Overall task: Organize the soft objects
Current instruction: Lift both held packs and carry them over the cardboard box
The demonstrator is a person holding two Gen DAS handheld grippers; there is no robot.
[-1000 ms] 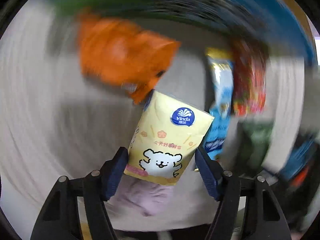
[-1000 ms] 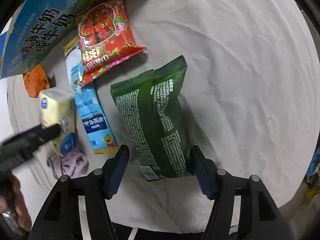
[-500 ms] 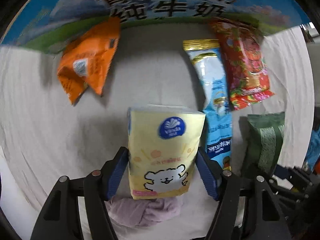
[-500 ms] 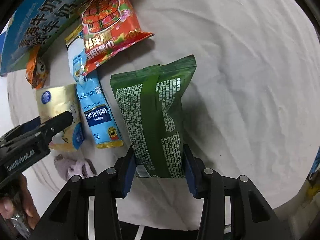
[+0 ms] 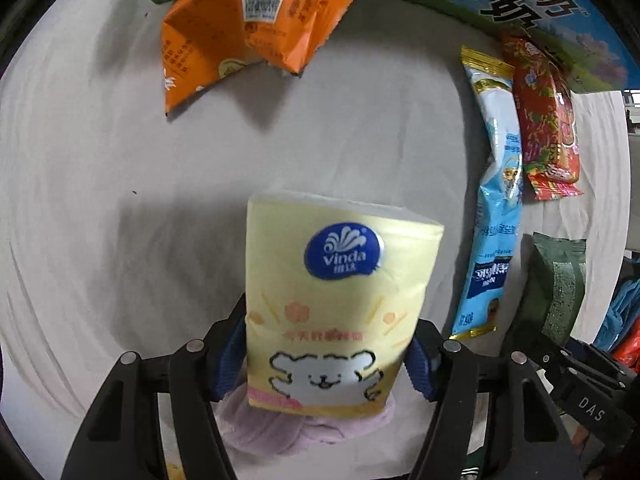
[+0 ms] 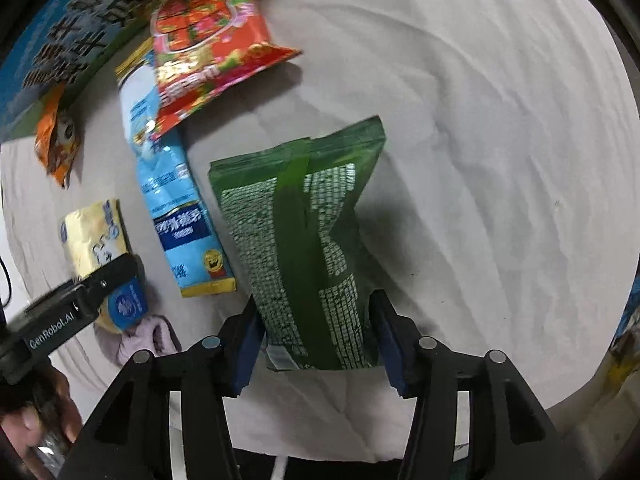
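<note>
The work looks to be in its middle stretch, with both hands busy at once. The left gripper [image 5: 326, 354] is closed on the yellow tissue pack [image 5: 336, 304], which fills the lower centre of the left wrist view and stands upright between the blue pads. Directly under it, at the bottom of the frame, lies a lilac cloth [image 5: 296, 426]; whether the pack touches it cannot be told.

The right gripper [image 6: 318, 338] clamps the lower end of the green snack bag [image 6: 308, 248], centre of the right wrist view. Its shadow on the white sheet [image 6: 480, 120] suggests the far end is raised off the counter.

Along the upper left of the right wrist view, a blue milk-powder pouch [image 6: 176, 208] and a red snack bag [image 6: 208, 36] already lie side by side, the red one overlapping the pouch's top, both close to the blue printed carton [image 6: 60, 48] at the back. They read as a row already started. The orange snack bag [image 5: 248, 28], crumpled in the upper left of the left wrist view, sits apart against the carton.

Left to do, by this judgement: set down the two held packs in line, then deal with the orange bag and the cloth.
</note>
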